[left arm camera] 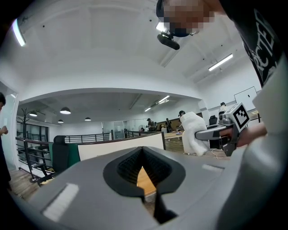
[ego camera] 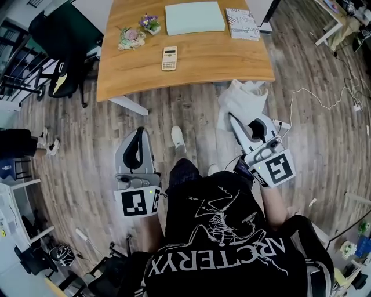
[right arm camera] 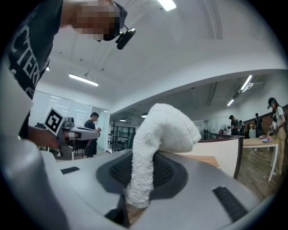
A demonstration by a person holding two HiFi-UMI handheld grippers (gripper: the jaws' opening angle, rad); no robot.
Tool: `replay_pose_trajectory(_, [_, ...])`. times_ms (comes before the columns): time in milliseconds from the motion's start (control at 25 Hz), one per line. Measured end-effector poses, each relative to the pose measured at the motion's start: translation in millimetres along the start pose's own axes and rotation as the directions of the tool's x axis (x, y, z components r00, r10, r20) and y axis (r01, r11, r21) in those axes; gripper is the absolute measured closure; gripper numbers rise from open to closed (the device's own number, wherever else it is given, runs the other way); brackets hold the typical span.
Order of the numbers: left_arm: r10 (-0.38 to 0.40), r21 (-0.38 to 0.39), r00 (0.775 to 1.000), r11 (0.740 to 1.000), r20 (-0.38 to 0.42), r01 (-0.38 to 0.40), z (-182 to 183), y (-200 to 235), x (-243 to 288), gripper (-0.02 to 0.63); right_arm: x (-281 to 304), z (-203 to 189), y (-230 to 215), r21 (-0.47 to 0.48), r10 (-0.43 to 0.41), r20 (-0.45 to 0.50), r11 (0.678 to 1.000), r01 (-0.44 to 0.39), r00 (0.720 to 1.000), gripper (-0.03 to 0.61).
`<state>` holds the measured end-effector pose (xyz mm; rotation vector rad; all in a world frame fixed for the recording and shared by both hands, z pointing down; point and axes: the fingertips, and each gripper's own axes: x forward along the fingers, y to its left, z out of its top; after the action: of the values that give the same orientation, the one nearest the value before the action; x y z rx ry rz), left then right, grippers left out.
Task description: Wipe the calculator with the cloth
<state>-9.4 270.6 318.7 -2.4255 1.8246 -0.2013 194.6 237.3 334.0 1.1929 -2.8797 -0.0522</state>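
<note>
A beige calculator lies flat near the front edge of the wooden table, well ahead of both grippers. My right gripper is shut on a white cloth, which bulges out of its jaws and droops over them. My left gripper hangs lower left over the floor, jaws closed together with nothing between them. Both grippers are held short of the table.
On the table sit two small flower pots, a pale green pad and a printed booklet. A black office chair stands left of the table. White cables trail over the wooden floor at right.
</note>
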Motion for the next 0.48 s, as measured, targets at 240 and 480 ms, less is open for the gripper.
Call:
replay_pose_trajectory(240, [-0.042, -0.001, 0.999, 0.999, 0.01, 0.042, -15.9, 51.3, 82.6, 0.604, 89.3, -9.5, -34.0, -0.009, -0.021, -0.006, 1.0, 0.02, 1.0, 0.491])
replay_pose_trajectory(480, [-0.11, 0.003, 0.994, 0.994, 0.024, 0.11, -8.6, 142.0, 186.6, 0.604, 212.1, 13.4, -73.3, -0.025, -0.076, -0.004, 0.997, 0.076, 0.997, 0.491])
